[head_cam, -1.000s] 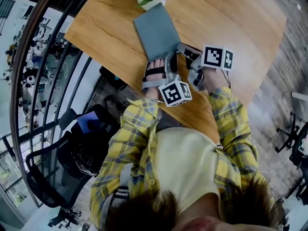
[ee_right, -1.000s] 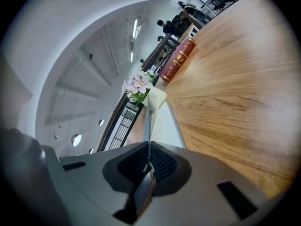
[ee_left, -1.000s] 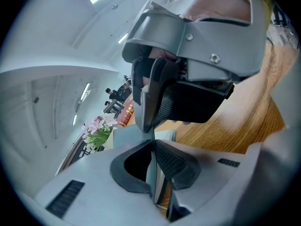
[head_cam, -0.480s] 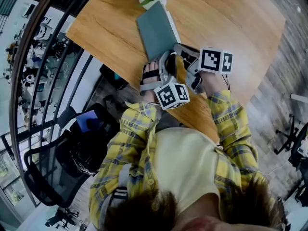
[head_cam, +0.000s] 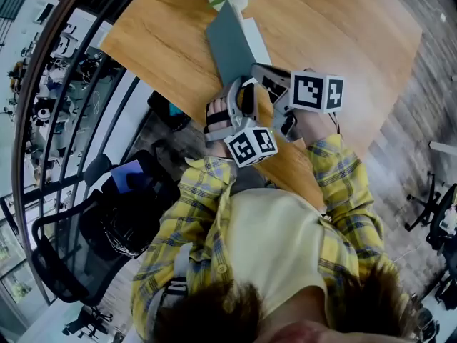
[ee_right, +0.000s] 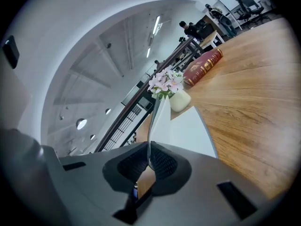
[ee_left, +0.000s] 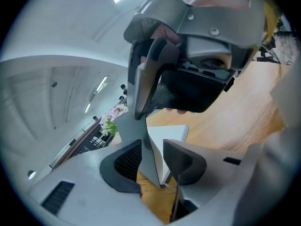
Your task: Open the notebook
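R tool (ee_right: 149, 163): my jaws pinched on notebook (ee_right: 188, 131) cover edge, cover lifted.
L tool (ee_left: 153, 166): my jaws spread, the cover upright btwn them.
Notebook: flat on surface (ee_right: 254, 93), near side of flower pot (ee_right: 179, 100), just beside it.

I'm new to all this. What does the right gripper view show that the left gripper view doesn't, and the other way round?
Only the right gripper view shows the red book lying far off on the table.

Only the left gripper view shows the right tool from outside, and the left tool with its jaws apart around the cover.

Both show the raised grey notebook cover, the white pages and the pink flowers.
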{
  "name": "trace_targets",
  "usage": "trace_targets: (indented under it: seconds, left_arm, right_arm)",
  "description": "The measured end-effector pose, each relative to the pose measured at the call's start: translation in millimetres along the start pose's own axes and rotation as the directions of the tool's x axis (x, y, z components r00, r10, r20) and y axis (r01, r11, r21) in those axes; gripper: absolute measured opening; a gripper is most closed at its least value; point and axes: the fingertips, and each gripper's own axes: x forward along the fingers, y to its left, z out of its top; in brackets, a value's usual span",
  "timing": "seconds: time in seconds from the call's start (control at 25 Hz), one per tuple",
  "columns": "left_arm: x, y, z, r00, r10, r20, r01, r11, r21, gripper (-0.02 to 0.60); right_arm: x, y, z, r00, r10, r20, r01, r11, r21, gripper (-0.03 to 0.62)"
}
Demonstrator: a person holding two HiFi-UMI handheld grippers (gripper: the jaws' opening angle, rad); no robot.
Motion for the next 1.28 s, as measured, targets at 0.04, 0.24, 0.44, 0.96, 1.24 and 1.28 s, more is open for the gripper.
trace_targets:
  seconds: [0.04,0.24,0.44,0.96,1.24,1.28]
  left_arm:
    - [0.5,-0.6,-3.3,1.0,0.003,-0.008,-0.003,1.0,0.002,0.132]
    - [2.4,8.3,-4.6,0.999,0.047,-0.006,-0.048,0.998,-0.047,0.138]
    - [5.8,10.5,-11.0,0.997,0.079,-0.015,-0.08,0.995,-0.067,0.141]
    - [-5.4,37.8,-19.6,0.986,0.16,-0.042,-0.165,0.972,-0.167,0.106]
    - [-13.2,52.9,-41.3,0.987,0.154,-0.041,-0.159,0.919,-0.362,0.067]
    - [-13.9,54.6,-43.8,0.987,0.154,-0.041,-0.158,0.913,-0.376,0.063]
  right_arm:
    - [0.2,2.0,-0.4,1.0,0.003,0.001,-0.003,1.0,-0.002,0.075]
    - [4.2,15.5,-2.6,1.0,0.015,-0.001,-0.015,1.0,-0.026,0.075]
    - [8.0,23.7,-2.9,1.0,0.007,-0.013,-0.007,0.999,-0.054,0.075]
    - [27.3,53.0,-9.2,0.989,-0.008,-0.146,-0.025,0.975,-0.223,0.077]
    - [48.4,75.8,-20.2,0.975,0.013,-0.22,-0.085,0.943,-0.322,0.088]
    - [50.1,77.8,-21.1,0.975,0.021,-0.223,-0.094,0.943,-0.319,0.095]
